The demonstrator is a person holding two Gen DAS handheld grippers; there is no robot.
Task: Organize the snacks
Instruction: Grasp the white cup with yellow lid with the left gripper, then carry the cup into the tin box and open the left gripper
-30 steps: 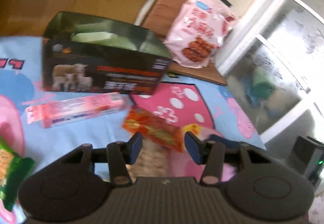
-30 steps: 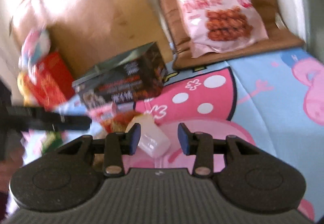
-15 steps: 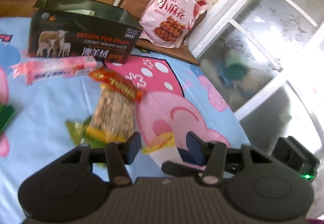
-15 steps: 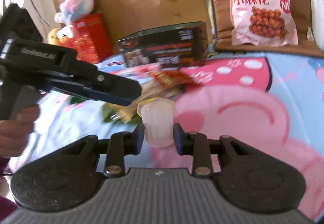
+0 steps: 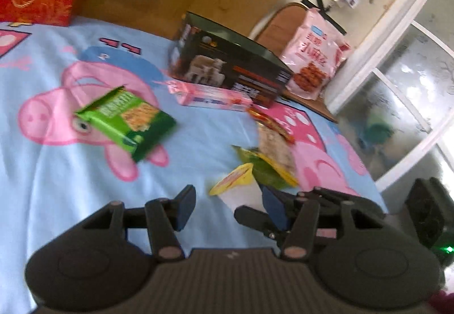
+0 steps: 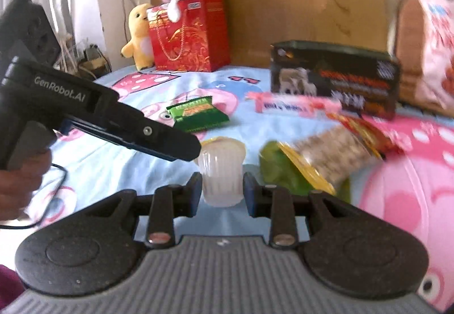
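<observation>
A: Snacks lie scattered on the cartoon-pig bedsheet (image 5: 42, 172); the clear ribbed plastic jelly cup (image 6: 221, 172) sits clenched in the right gripper (image 6: 222, 190).

B: And the left gripper (image 5: 227, 207)?

A: Jaws spread, empty. Best carried level, gently, toward the open black box (image 6: 334, 77).

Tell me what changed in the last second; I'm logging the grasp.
The right hand-held gripper closed on the jelly cup, which a second ago lay loose ahead of open fingers. The left hand-held gripper swung left, still open. The black box stayed put.
</observation>
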